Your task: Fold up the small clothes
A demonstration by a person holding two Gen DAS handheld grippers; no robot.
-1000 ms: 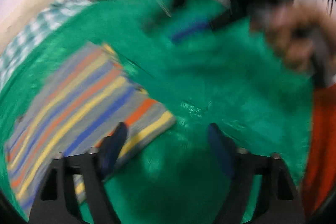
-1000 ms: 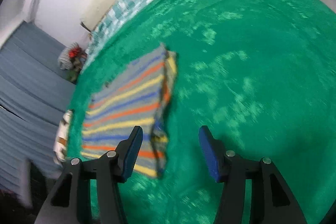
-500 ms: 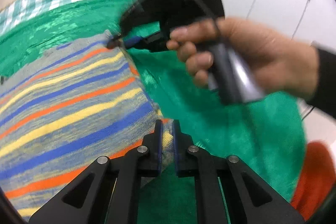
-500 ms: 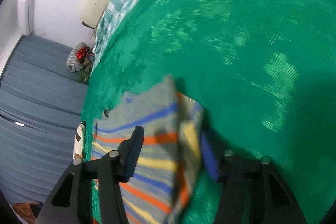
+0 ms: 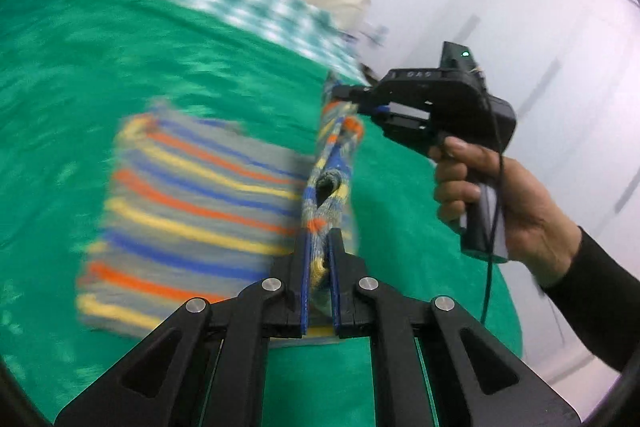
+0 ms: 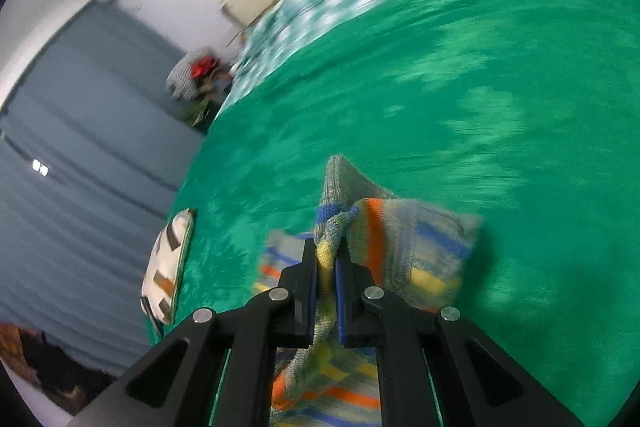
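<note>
The left gripper (image 5: 318, 263) and right gripper (image 6: 329, 267) each clamp one edge of the striped knit garment (image 5: 192, 203) — that edge raised above the green bed cover (image 5: 100, 59); the fold is judged half done; laying over and flattening remain.

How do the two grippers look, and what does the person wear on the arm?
Both are black plastic. The left gripper has angular linkage arms with triangular cut-outs, silver round pivots and blue pads on its fingers. The right gripper has a pistol-style handle, a small green light on top, pale lettering and a thin black cable hanging down. The sleeve is black.
</note>
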